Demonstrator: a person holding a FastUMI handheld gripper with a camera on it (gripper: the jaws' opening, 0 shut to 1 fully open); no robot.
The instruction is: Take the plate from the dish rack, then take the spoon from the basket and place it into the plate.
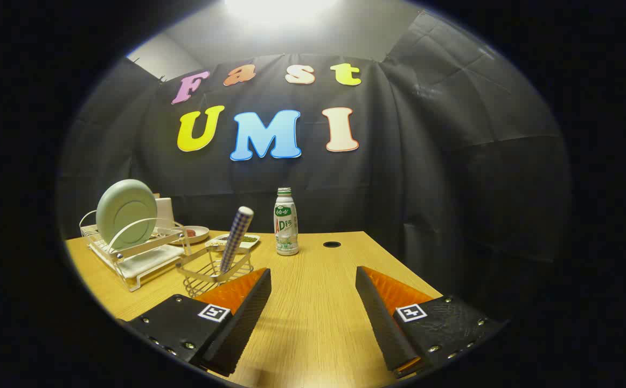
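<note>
Counter: wooden, with a small dark round hole just right of the bottle.

Rack: white wire, well left of the bottle. The plate, pale green, stands on edge in it, upright. A white block sits behind the plate.

Fingers of the gripper: spread wide, nothing between them, bare counter in the gap. The bottle lies beyond them.

Basket: wire, between rack and bottle, just ahead of the left finger and partly hidden by it. The spoon stands in it, checked handle up, tilted toward the bottle.

Bottle: white, green label, upright.

Two small dishes: one behind the rack, one behind the basket, left of the bottle.
</note>
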